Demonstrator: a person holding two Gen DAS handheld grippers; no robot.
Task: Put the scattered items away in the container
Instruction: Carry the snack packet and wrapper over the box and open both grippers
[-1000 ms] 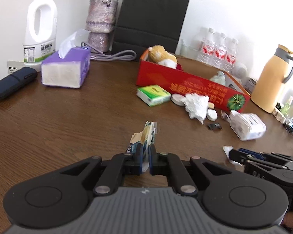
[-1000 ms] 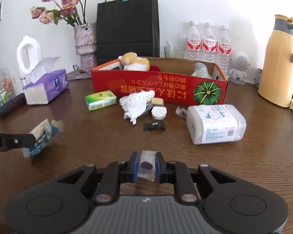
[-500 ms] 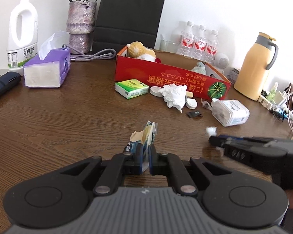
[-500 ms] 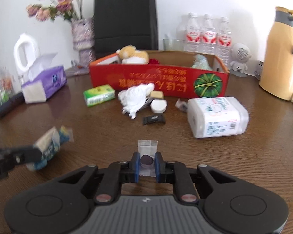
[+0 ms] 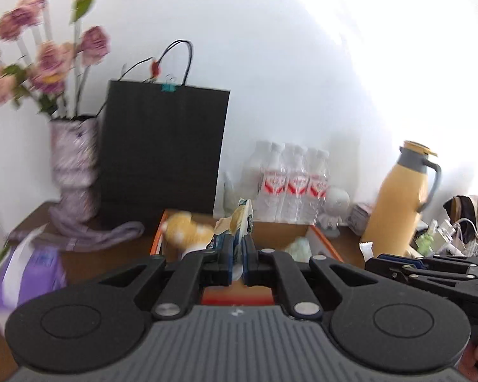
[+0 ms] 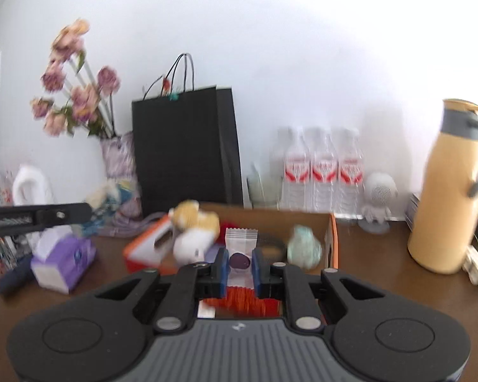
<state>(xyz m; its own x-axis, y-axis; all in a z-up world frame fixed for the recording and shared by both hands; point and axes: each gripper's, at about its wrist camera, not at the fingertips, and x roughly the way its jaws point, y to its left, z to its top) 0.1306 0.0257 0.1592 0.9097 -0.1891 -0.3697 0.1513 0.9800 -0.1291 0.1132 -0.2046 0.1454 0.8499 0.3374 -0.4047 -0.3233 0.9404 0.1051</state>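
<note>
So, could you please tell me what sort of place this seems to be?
Probably a home or small office room: a wooden table against a white wall, crowded with a vase of flowers, bottled water, a yellow thermos jug and a tissue box.

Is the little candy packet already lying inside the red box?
No, the right gripper holds the candy packet between its fingers above the red box.

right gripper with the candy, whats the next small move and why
Probably open the right gripper and let the wrapped candy drop. It is shut on the candy and appears to hang over the open red box, where a plush toy already lies. The left gripper, shut on a crumpled packet, could follow.
</note>
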